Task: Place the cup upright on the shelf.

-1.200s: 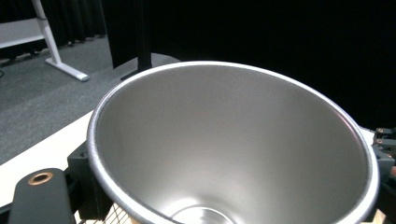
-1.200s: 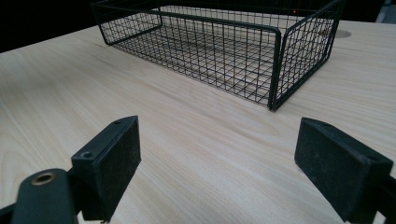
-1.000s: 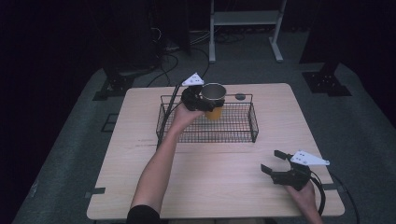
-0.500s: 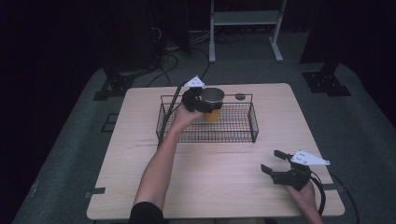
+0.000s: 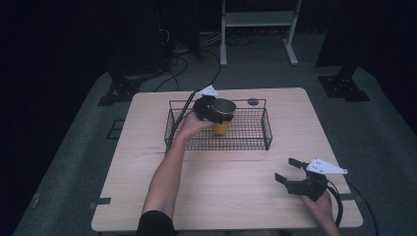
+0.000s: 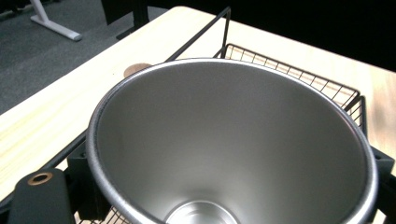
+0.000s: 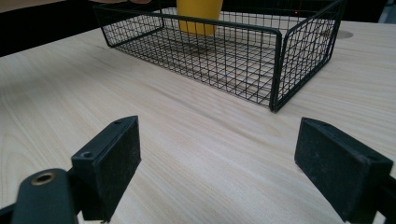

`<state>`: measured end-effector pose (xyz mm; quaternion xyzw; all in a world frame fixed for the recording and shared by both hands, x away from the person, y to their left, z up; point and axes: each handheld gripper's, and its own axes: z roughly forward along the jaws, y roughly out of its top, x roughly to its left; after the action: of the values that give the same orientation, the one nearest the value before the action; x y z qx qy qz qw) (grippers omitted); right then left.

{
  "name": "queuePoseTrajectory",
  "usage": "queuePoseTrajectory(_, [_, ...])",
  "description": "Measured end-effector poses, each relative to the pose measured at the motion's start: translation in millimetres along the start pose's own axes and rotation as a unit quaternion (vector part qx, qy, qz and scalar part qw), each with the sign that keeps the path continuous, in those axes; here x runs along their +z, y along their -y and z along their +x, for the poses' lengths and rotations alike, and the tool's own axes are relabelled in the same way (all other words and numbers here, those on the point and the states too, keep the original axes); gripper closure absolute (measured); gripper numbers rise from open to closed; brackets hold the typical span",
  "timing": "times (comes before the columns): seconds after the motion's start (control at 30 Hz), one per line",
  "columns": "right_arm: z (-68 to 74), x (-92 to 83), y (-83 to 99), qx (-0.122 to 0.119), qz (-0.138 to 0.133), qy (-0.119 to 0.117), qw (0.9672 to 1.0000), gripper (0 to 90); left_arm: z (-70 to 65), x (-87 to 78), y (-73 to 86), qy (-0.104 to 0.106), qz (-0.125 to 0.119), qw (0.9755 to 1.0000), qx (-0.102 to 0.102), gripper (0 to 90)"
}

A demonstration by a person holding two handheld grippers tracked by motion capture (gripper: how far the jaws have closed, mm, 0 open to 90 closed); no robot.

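- Left gripper [image 5: 212, 109] clamps a steel-lined yellow cup [image 5: 222, 114], upright over the wire basket [image 5: 265, 129].
- Right gripper [image 5: 291, 173] rests on the table [image 5: 236, 182], jaws spread.
- No readable writing.

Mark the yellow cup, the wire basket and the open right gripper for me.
yellow cup [image 5: 221, 127], high view, its yellow side wall
wire basket [image 7: 275, 70], right gripper view, near corner post
right gripper [image 7: 219, 172], right gripper view, midway between its open jaws
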<state>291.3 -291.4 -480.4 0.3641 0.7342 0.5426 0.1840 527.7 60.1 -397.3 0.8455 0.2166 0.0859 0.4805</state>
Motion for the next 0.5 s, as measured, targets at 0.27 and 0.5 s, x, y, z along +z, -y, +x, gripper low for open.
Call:
queuePoseTrajectory(0.27, [-0.1,-0.1,0.0,0.000,-0.001,-0.001,1.0000,13.4,3.2,7.4,8.1,-0.006,0.047,0.9988,0.007,12.3])
queuePoseTrajectory(0.5, [-0.1,-0.2,0.0,0.000,-0.001,-0.001,1.0000,13.4,2.8,10.8,8.2,-0.010,0.065,0.9977,0.017,12.4])
